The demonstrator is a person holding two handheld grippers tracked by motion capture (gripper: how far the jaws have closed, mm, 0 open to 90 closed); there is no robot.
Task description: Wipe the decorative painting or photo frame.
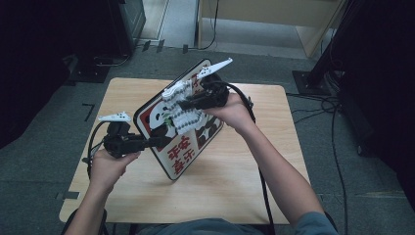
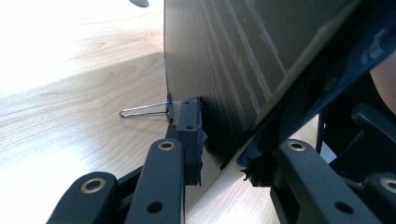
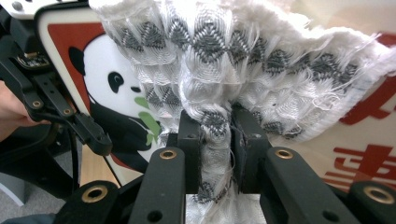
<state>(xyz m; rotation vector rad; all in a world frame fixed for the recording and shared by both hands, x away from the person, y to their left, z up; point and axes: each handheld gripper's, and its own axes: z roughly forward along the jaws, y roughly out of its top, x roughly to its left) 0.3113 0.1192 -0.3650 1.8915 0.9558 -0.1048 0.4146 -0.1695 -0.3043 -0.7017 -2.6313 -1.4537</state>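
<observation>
A panda board point(image 1: 183, 147) with red characters stands tilted on edge over the wooden table point(image 1: 235, 181). My left gripper point(image 1: 155, 142) is shut on its lower left edge. In the left gripper view the left gripper point(image 2: 224, 144) has its jaws on either side of the board's dark back point(image 2: 224, 56), beside a wire clip handle point(image 2: 144, 110). My right gripper point(image 1: 183, 104) is shut on a white cloth point(image 1: 183, 117) with grey zigzags, held against the board's face. In the right gripper view the cloth point(image 3: 233, 56) bunches between the right gripper's point(image 3: 217, 135) pads, in front of the board point(image 3: 364, 140).
The table's near half and right side point(image 1: 254, 147) lie bare. Cables point(image 1: 323, 105) run over the grey floor to the right, and dark equipment point(image 1: 98, 63) stands at the back left. A pale wooden cabinet point(image 1: 274, 14) sits behind the table.
</observation>
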